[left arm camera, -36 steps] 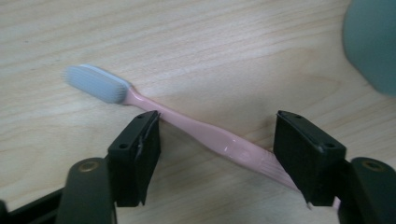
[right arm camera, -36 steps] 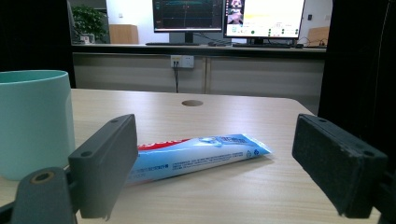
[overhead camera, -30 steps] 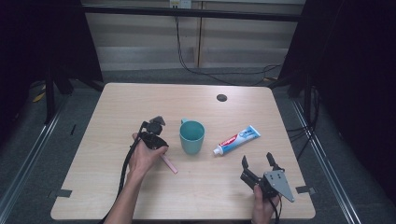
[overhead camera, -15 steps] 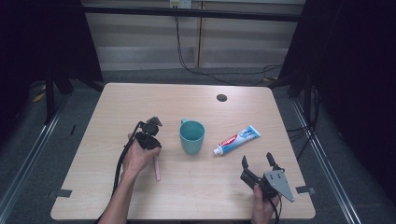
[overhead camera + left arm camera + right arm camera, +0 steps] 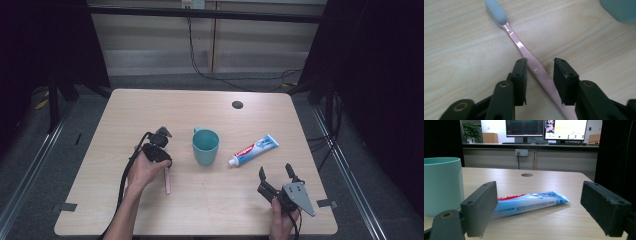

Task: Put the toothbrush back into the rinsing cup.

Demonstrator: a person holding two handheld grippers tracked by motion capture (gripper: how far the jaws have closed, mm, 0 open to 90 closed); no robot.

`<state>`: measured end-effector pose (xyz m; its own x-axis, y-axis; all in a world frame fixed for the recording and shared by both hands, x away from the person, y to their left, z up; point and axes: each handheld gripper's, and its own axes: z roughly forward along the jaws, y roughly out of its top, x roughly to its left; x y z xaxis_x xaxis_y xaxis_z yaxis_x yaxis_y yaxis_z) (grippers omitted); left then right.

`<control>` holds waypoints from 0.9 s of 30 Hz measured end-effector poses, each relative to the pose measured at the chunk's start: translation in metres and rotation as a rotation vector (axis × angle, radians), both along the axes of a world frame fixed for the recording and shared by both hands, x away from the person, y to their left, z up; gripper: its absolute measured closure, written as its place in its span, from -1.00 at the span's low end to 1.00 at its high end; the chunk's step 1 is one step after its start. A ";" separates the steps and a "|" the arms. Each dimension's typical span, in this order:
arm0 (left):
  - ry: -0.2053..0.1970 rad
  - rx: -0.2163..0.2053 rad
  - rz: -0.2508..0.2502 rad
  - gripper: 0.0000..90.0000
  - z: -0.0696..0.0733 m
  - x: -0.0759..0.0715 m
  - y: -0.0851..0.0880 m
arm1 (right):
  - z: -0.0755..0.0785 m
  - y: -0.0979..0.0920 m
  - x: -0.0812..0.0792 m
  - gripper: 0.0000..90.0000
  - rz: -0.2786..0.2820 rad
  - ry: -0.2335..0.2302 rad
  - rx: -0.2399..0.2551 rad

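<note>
- Toothbrush (image 5: 534,65), pink-handled with a pale grey head, lies flat on the table (image 5: 125,115), and its handle runs up between the two black jaws of the left gripper (image 5: 539,75).
- Neither pad presses on the handle: a strip of bare wood shows on each side of it in the left gripper view, so the brush lies released between jaws that have just been opening after a brief squeeze.
- Beyond the jaw tips the handle runs on towards the upper left of that view, and the bristled head lies well past them.
- In the high view the left gripper (image 5: 159,150) points down at the table in the person's left hand (image 5: 145,172), and the toothbrush (image 5: 167,182) sticks out from under it towards the near edge.
- Just to the right of that gripper stands a teal cup (image 5: 205,146), upright and apart from the brush.
- Further right a toothpaste tube (image 5: 252,149) lies flat on the table, slanted.
- Nearer the person, the right gripper (image 5: 277,175) sits low over the table with its jaws spread wide and nothing between them.
- In the right gripper view the toothpaste tube (image 5: 529,203) lies ahead of those parted jaws, with the cup (image 5: 442,185) at the left.
</note>
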<state>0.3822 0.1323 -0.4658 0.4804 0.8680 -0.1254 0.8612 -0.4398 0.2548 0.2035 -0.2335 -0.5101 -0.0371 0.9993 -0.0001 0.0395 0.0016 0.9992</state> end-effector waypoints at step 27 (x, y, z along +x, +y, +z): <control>0.009 0.054 -0.101 0.73 -0.001 -0.004 0.001 | 0.000 0.000 0.000 -0.71 -0.001 0.000 0.000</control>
<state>0.3779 0.1330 -0.4672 0.5650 0.8207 -0.0844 0.8138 -0.5376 0.2208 0.2032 -0.2336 -0.5101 -0.0362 0.9993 0.0000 0.0391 0.0014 0.9992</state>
